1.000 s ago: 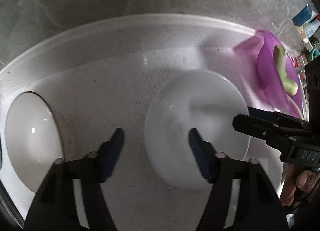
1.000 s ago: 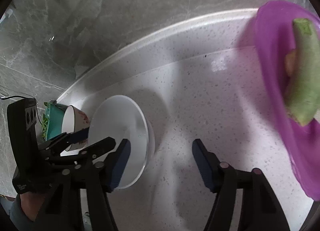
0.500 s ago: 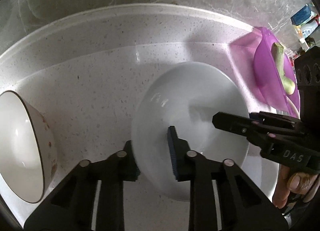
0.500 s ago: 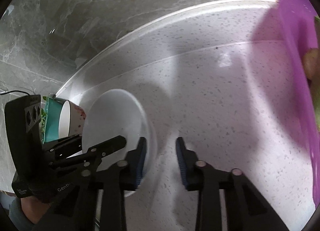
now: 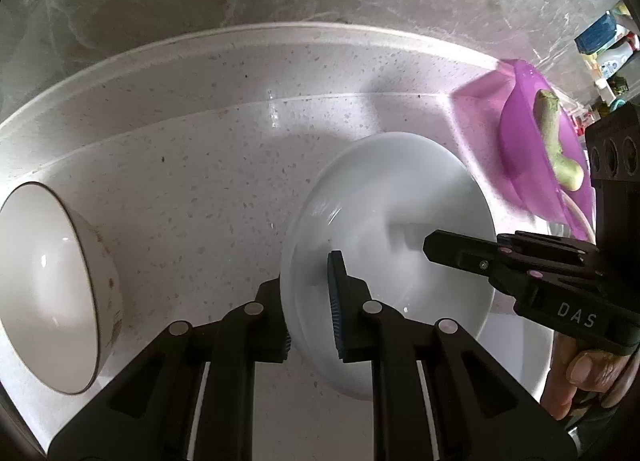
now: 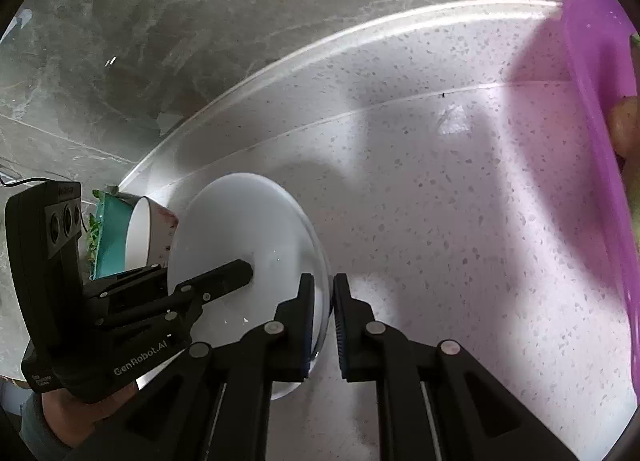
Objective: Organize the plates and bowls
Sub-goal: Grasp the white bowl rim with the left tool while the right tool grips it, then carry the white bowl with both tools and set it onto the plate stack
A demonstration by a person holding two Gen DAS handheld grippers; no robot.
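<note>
**Two grippers pinch one white plate from opposite edges**

Both tools are closed onto the same white plate (image 5: pixel 384 237), which sits on the speckled countertop (image 5: pixel 200 165). In the left wrist view the left gripper (image 5: pixel 308 297) fills the lower middle of the frame, its jaws drawn in tight on the plate's near rim, one blue-padded finger inside the dish and the other outside it. The right gripper (image 5: pixel 440 249) reaches in from the right edge of that frame, its dark tip lying over the plate's centre, with a person's hand (image 5: pixel 580 377) on its handle at lower right.

From the right wrist view the right gripper (image 6: pixel 322 305) stands at lower centre, jaws nearly together with the plate's (image 6: pixel 240 229) right rim caught between the pads. The left gripper (image 6: pixel 240 273) comes in from the lower left.

A white bowl (image 5: pixel 48 285) with a dark rim line lies at the left edge of the left wrist view, apart from the plate. At upper right a purple basin (image 5: pixel 524 149) holds a green vegetable (image 5: pixel 556 137). Behind the bowl in the right wrist view, a teal container (image 6: pixel 108 237) shows at far left.
</note>
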